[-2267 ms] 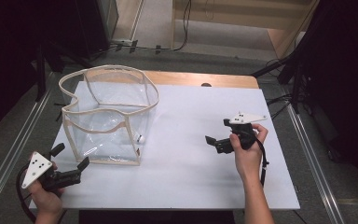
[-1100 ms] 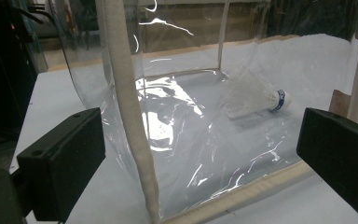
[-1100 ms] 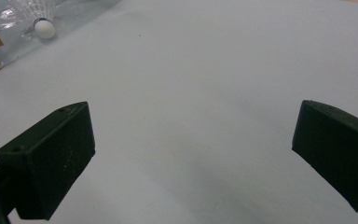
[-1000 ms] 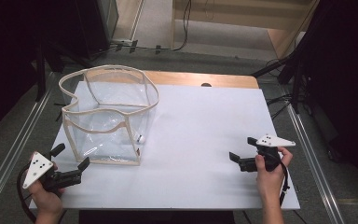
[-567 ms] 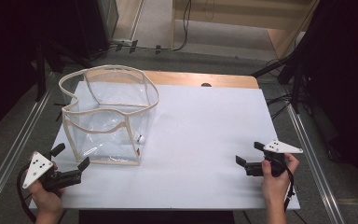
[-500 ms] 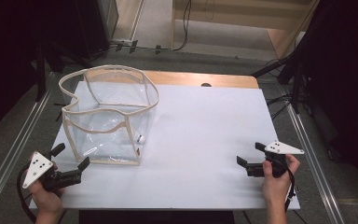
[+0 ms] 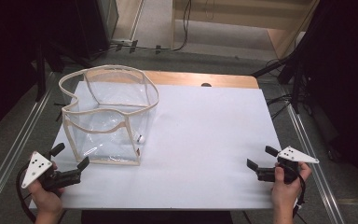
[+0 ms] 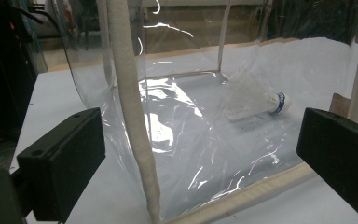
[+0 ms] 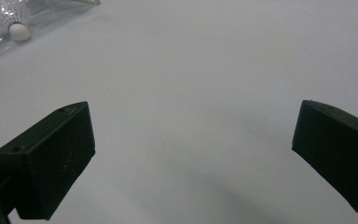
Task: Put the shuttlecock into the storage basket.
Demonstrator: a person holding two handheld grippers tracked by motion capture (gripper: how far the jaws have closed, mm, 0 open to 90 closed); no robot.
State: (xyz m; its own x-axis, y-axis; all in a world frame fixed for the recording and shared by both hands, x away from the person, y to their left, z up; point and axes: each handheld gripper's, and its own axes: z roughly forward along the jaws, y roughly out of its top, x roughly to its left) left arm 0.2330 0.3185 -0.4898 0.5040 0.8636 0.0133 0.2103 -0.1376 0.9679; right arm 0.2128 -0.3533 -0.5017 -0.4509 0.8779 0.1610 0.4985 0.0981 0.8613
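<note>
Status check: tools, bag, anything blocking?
Left tool open, empty, facing bag. Right tool open, empty, over bare table. Shuttlecock lies inside bag. Nothing blocking.

White table top (image 7: 205,140) with wooden far edge (image 7: 200,79).

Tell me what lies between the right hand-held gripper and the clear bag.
Nothing: in the high view, only bare white table stretches from the right hand-held gripper to the clear bag. The right gripper view shows the same bare surface.
</note>
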